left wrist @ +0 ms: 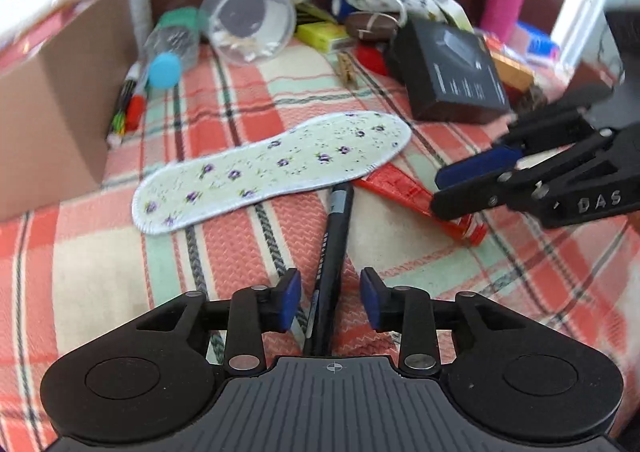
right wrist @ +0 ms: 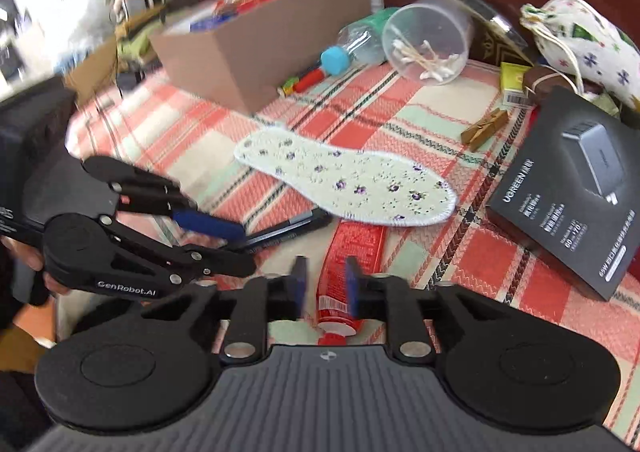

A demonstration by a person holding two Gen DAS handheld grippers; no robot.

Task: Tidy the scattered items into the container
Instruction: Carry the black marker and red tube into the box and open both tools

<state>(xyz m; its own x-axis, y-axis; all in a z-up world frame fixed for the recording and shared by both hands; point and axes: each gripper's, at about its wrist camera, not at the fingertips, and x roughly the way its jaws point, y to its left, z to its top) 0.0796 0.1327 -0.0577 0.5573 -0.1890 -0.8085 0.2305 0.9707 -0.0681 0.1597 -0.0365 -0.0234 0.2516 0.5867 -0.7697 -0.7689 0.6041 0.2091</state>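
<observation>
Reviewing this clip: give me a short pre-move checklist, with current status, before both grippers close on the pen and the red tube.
1. Black pen lies between left gripper pads, not pinched: ok.
2. Red tube sits between right gripper pads: ok; contact: cannot tell.
3. Insole overlaps the pen's far end: not ok.
4. Cardboard box open-topped, within view: ok.
5. Room left inside box: cannot tell.
</observation>
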